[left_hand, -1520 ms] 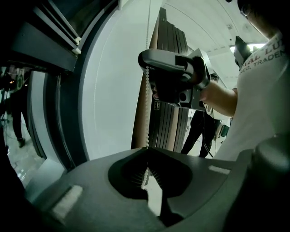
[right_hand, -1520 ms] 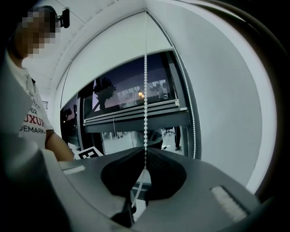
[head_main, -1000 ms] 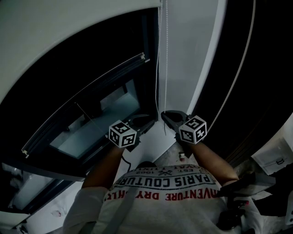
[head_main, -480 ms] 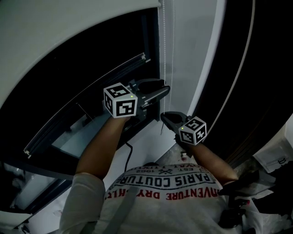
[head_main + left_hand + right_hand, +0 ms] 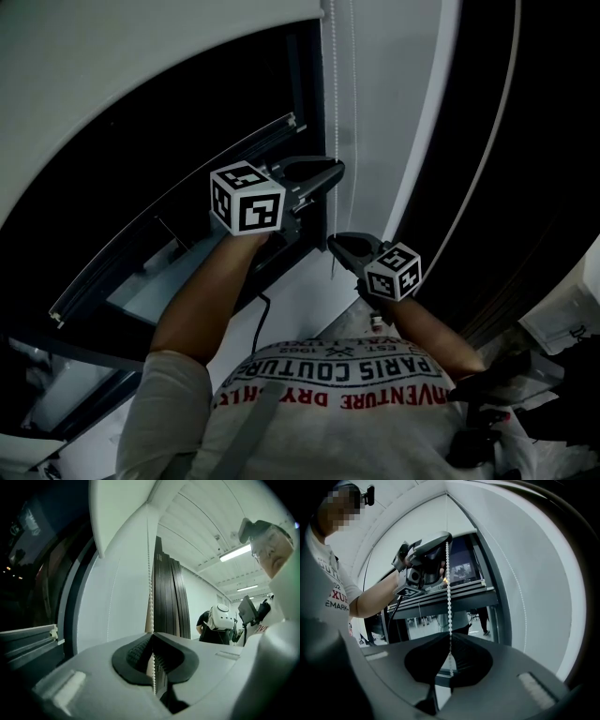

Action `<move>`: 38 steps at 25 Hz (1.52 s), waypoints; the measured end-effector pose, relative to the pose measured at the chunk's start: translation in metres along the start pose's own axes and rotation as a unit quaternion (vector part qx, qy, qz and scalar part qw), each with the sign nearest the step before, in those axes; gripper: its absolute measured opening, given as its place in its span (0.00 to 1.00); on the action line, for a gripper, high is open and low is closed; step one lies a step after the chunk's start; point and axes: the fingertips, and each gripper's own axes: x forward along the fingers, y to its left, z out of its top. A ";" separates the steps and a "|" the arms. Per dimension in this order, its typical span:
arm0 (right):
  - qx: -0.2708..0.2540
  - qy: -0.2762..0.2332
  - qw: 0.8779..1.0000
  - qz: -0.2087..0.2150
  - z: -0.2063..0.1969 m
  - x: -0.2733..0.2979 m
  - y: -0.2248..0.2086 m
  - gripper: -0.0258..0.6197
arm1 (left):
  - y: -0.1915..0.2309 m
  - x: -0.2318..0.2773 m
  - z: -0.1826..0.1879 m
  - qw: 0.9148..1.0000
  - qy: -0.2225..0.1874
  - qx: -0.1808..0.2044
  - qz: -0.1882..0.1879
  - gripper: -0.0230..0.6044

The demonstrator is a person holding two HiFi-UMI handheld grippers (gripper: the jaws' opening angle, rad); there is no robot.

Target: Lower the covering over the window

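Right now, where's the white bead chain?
In the head view the bead chain hangs at top centre, right of the window; the left gripper has just closed on it, above the right gripper, which also grips it.

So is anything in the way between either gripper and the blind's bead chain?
Nothing visible. The left gripper has just closed on the bead chain, and the right gripper is shut on it lower down.
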 end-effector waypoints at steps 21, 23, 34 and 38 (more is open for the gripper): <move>0.058 0.062 0.996 0.003 -0.059 -0.005 -0.002 0.06 | 0.003 -0.003 -0.059 0.999 0.022 -0.004 0.034 0.04; 0.078 0.058 0.995 0.007 -0.063 -0.007 -0.003 0.06 | 0.005 -0.006 -0.064 0.999 0.013 -0.012 0.039 0.04; 0.074 0.149 0.986 0.027 -0.110 -0.010 0.005 0.07 | 0.004 -0.009 -0.119 0.995 0.072 0.014 0.063 0.04; 0.072 0.153 0.985 0.031 -0.113 -0.018 0.002 0.08 | 0.005 -0.011 -0.171 0.990 0.120 -0.001 0.068 0.04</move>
